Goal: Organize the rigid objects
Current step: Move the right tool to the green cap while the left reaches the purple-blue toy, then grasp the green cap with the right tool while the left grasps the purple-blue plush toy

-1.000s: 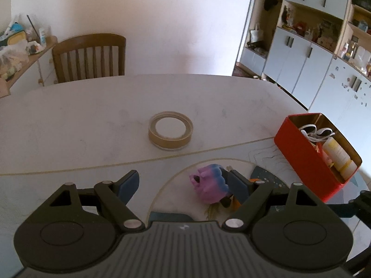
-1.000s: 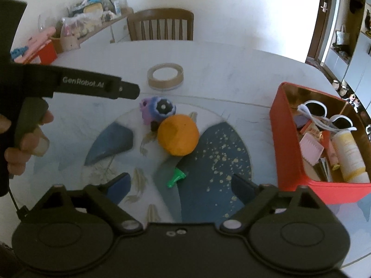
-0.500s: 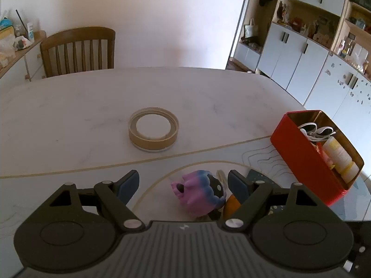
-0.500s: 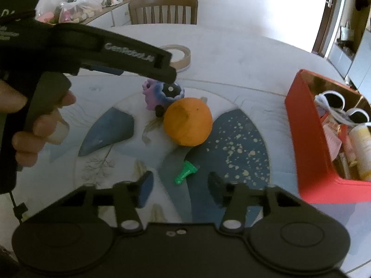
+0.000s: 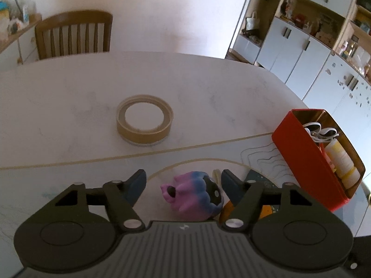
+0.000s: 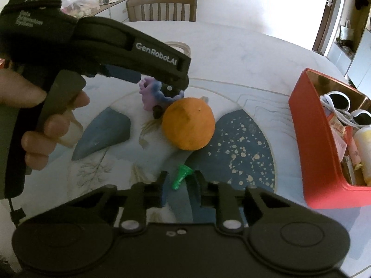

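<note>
While my right hand-held gripper has just been closing around the green cap, my left hand-held gripper, narrowing yet apart, straddles the purple toy, the orange ball at its 5 o'clock.

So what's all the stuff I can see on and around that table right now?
pink and blue toy: one, table, between the left gripper's fingers
orange ball: one, beside the toy
green cap: one, small, between the right gripper's fingers
tape roll: one, tan, mid-table
red box: one, right side, holding white sunglasses, a yellow bottle and other bits
table: one, pale marble with a blue pattern
chair: one, brown wood, far side
cupboards: white, right
left gripper: black, open, has been closing
right gripper: black, has been closing around the cap
hand: one, holding the left gripper
</note>
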The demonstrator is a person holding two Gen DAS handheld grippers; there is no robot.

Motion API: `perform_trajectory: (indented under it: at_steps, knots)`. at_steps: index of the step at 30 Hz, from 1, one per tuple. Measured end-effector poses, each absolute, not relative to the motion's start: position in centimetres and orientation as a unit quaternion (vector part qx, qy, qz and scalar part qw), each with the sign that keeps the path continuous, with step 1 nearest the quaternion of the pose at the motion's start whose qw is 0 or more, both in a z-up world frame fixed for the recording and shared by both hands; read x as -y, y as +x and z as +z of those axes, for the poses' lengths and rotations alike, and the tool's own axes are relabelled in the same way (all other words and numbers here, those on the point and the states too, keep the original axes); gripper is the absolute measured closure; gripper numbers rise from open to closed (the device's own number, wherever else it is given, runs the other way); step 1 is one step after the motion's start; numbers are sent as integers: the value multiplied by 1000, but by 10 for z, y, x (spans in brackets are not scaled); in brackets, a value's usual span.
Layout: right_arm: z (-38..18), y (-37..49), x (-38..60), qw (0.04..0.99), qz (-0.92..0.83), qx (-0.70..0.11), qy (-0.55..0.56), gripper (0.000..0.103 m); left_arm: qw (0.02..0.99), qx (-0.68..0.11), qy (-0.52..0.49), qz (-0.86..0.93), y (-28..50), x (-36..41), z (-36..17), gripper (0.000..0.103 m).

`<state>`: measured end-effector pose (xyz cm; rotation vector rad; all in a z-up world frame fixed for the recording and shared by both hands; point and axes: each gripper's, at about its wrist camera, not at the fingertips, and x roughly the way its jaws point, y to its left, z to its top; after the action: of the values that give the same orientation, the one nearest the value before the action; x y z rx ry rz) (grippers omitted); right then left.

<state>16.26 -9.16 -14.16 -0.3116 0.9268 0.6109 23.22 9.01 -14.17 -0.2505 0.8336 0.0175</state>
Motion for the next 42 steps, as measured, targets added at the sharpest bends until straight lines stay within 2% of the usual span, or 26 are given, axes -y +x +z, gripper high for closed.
perform_trajectory:
  at_steps: [4,7,10,19,22,25,40,42]
  knots:
    - [-143,164,88,838,291,-433,-158,88,903,-407,-134,4,234,-92,-144,40]
    - [-142,162,86,837,295,-430,-163,91,903,-407,-139,-5,233,-92,-143,50]
    - [-141,159,86,837,298,-426,-169,95,903,-407,-139,-7,232,-91,-142,51]
    - [-139,156,90,839,300,-421,-169,96,904,-401,-149,10,225,-99,-138,53]
    - [-136,154,93,841,300,-419,-166,96,904,-398,-154,13,220,-104,-136,58]
    - [-132,150,97,842,303,-416,-165,96,907,-390,-156,15,213,-109,-132,67]
    - [-129,135,113,840,307,-416,-165,96,906,-392,-163,-1,201,-108,-131,67]
    - [-128,133,116,841,307,-415,-163,96,904,-395,-162,-3,203,-106,-133,64]
